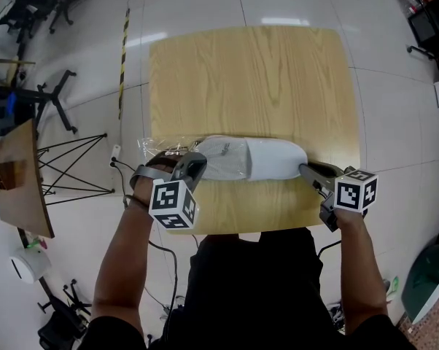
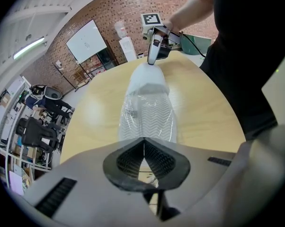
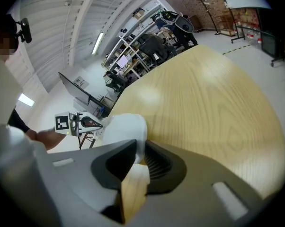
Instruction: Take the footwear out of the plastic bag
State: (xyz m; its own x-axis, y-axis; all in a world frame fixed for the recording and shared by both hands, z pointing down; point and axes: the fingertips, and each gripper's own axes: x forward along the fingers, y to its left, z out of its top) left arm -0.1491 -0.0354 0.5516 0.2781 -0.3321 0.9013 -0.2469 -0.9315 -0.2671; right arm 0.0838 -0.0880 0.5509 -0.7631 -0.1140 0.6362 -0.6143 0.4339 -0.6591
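A white piece of footwear (image 1: 278, 159) lies across the near part of the wooden table (image 1: 249, 79). Its left half sits inside a clear plastic bag (image 1: 219, 157), and its right half is bare. My left gripper (image 1: 197, 162) is shut on the bag's crumpled left end. In the left gripper view the bagged sole (image 2: 149, 110) stretches away from my left gripper (image 2: 143, 141) toward the right gripper (image 2: 153, 56). My right gripper (image 1: 305, 169) is at the bare right end. In the right gripper view my right gripper (image 3: 140, 145) has its pads pressed on the white footwear (image 3: 123, 129).
The person stands against the table's near edge. Left of the table on the floor are a black wire stand (image 1: 66, 162) and a wooden board (image 1: 15, 177). Yellow-black tape (image 1: 122, 49) runs along the floor. Shelves and chairs lie beyond the far side.
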